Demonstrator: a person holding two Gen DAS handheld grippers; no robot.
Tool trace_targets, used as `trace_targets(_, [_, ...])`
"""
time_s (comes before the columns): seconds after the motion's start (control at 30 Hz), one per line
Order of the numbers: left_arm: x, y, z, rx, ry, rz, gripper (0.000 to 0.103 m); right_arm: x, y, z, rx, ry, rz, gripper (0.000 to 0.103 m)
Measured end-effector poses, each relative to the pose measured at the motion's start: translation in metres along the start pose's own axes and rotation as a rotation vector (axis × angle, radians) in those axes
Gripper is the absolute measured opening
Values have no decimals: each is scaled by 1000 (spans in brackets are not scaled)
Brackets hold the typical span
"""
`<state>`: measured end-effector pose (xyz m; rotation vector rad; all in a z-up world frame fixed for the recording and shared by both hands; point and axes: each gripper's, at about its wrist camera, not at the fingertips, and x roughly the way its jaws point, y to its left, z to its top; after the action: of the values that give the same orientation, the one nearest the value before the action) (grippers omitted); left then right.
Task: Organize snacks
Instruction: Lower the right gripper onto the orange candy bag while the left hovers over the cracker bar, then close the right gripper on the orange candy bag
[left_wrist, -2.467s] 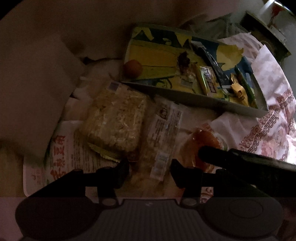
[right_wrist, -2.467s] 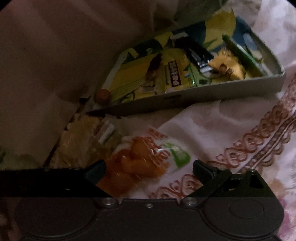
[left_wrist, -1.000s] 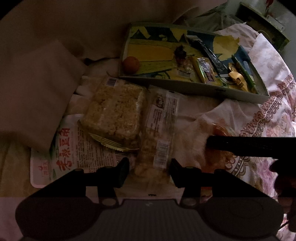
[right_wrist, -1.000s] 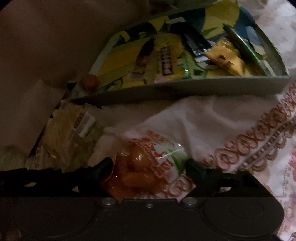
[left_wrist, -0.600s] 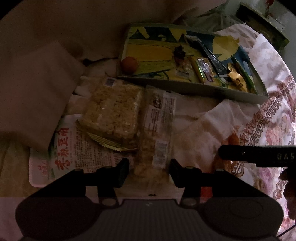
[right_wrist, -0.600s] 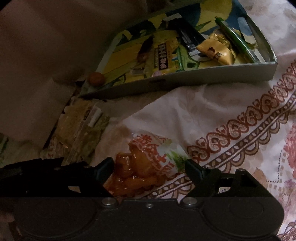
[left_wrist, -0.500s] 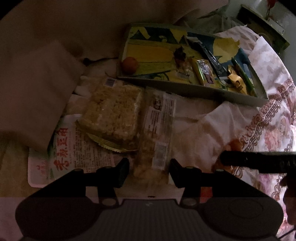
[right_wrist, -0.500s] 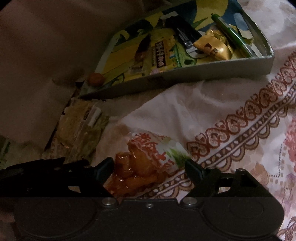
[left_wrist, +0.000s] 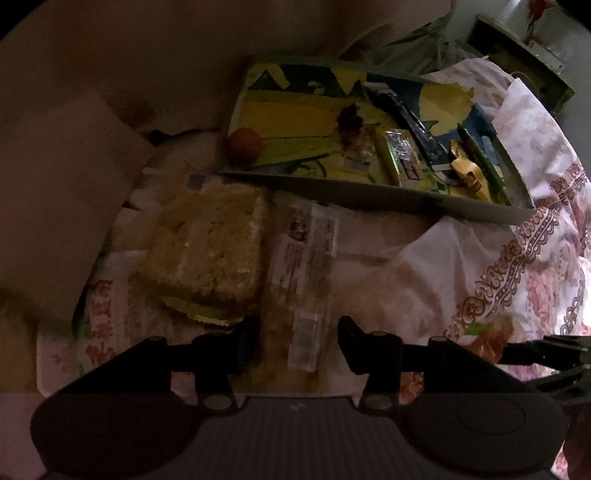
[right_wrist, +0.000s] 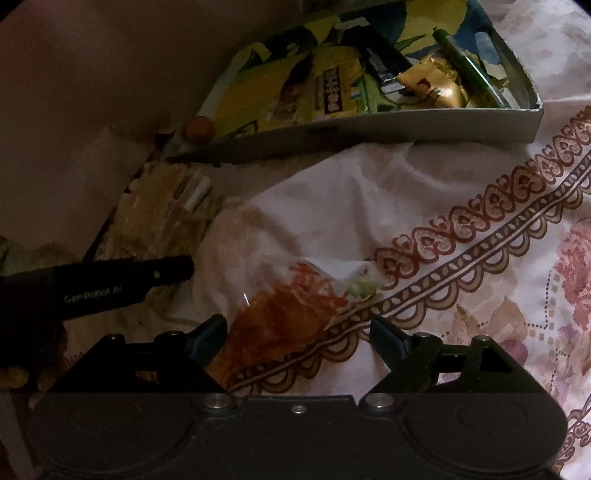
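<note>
A clear pouch of orange snack pieces (right_wrist: 284, 317) lies on the floral cloth, between the fingers of my open right gripper (right_wrist: 297, 341); it also shows in the left wrist view (left_wrist: 487, 341). My left gripper (left_wrist: 297, 345) is open over a long clear-wrapped snack bar (left_wrist: 301, 280), beside a puffed-rice cake pack (left_wrist: 210, 251). A shallow box tray (left_wrist: 369, 195) with a yellow and blue lining holds several small wrapped snacks and an orange ball (left_wrist: 243, 144); the tray also shows in the right wrist view (right_wrist: 406, 125).
A printed red-lettered bag (left_wrist: 107, 321) lies under the rice cake pack. A beige cushion (left_wrist: 55, 206) rises at the left. The floral cloth (right_wrist: 480, 258) covers the surface on the right. The left gripper's finger (right_wrist: 110, 284) reaches in at the left of the right wrist view.
My right gripper has drawn back and to the right with the orange pouch still between its open fingers. The left gripper has stayed over the long snack bar.
</note>
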<state>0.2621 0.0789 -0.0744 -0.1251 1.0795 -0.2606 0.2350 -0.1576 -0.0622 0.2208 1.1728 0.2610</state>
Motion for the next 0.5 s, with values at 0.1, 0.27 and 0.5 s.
trace_targets(0.1, [2,-4,-1,14,-3,6,52,1,2,-1,-9,1,-9,85])
trace_targets(0.27, [0,-10,-6,52,-2,18,51,0,-2,-1,6,1,-22,86])
trace_targets(0.5, [-9,-16,-17,72,13,18,46,-6,-8,-7,42,-4,-30,85])
